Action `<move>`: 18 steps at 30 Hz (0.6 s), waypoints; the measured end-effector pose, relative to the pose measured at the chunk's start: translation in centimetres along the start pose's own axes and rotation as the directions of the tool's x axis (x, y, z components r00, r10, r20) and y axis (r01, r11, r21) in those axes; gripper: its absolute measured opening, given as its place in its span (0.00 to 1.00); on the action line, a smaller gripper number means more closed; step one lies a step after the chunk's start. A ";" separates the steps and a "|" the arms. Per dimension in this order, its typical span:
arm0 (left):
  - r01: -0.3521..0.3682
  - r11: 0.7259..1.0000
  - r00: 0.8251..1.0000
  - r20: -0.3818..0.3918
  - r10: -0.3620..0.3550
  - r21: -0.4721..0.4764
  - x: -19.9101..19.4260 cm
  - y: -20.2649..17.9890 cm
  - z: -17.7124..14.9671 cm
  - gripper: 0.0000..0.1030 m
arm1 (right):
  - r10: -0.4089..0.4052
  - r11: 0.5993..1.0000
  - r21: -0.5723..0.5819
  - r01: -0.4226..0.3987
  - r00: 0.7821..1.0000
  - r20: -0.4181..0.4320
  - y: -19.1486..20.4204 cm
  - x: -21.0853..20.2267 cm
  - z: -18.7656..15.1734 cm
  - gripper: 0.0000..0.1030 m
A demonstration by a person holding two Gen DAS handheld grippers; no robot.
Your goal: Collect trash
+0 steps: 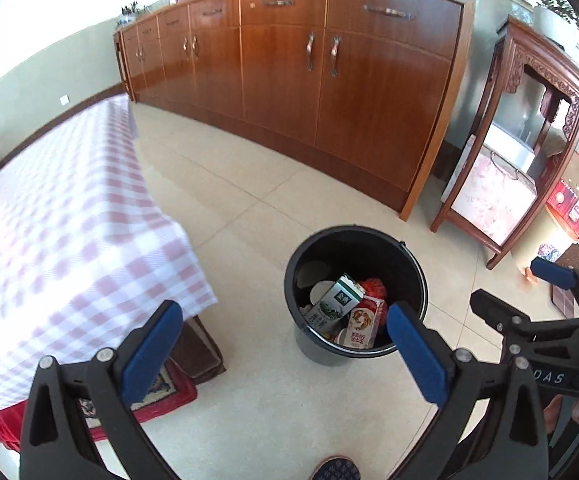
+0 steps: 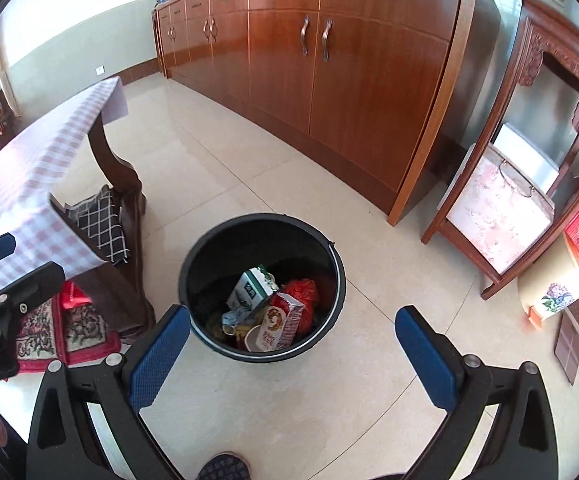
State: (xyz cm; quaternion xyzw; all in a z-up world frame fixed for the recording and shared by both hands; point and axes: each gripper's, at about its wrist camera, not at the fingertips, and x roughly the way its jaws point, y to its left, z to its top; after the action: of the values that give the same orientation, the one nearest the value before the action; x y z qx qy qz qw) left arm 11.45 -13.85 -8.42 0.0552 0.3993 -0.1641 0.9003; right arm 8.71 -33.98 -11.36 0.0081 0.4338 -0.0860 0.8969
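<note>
A black bucket (image 1: 417, 268) stands on the tiled floor and holds trash: a green-white carton (image 1: 335, 300), a red-white carton (image 1: 363, 322) and a red bag (image 1: 374, 288). My left gripper (image 1: 281, 344) is open and empty, above and in front of the bucket. In the right wrist view the bucket (image 2: 225, 240) holds the same cartons (image 2: 251, 286) and red bag (image 2: 303, 290). My right gripper (image 2: 291, 348) is open and empty, just in front of the bucket. The right gripper also shows at the right in the left wrist view (image 1: 517, 292).
A table with a pink checked cloth (image 1: 57, 216) stands at the left, with a patterned rug (image 2: 73, 328) beneath it. A long wooden cabinet (image 1: 309, 72) runs along the back. A carved wooden stand (image 1: 529, 128) and red boxes (image 1: 577, 204) are at the right.
</note>
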 end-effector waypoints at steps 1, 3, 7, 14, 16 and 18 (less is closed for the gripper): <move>-0.007 1.000 1.000 0.014 0.007 0.000 -0.9 0.2 0.0 1.00 | 0.004 1.000 0.004 -0.004 1.000 0.006 0.4 -0.9 0.1 1.00; -0.017 1.000 0.999 0.037 0.018 -0.017 -2.7 0.7 -0.1 1.00 | 0.005 1.000 0.006 -0.005 1.000 0.026 1.1 -3.0 0.1 1.00; -0.028 0.999 0.998 0.059 0.030 -0.039 -5.3 1.3 -0.4 1.00 | 0.002 1.000 -0.023 0.000 0.996 0.087 2.7 -7.1 0.1 1.00; -0.060 0.997 0.985 0.162 0.066 -0.042 -11.4 1.7 -0.7 1.00 | -0.013 0.999 -0.047 0.022 0.983 0.185 4.4 -13.9 -0.2 1.00; -0.068 0.997 0.978 0.195 0.076 -0.047 -12.8 1.7 -0.5 1.00 | -0.011 0.998 -0.060 0.024 0.978 0.206 4.9 -15.5 -0.3 1.00; -0.073 0.996 0.971 0.224 0.082 -0.050 -14.1 1.6 -0.5 1.00 | -0.014 0.997 -0.070 0.031 0.974 0.227 5.3 -17.2 -0.5 1.00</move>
State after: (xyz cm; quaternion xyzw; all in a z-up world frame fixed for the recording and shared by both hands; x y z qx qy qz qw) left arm 2.83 -8.66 1.59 0.0330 0.2953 -0.1258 0.9465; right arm -1.25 -26.20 1.41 -0.0394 0.3317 -0.0805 0.9391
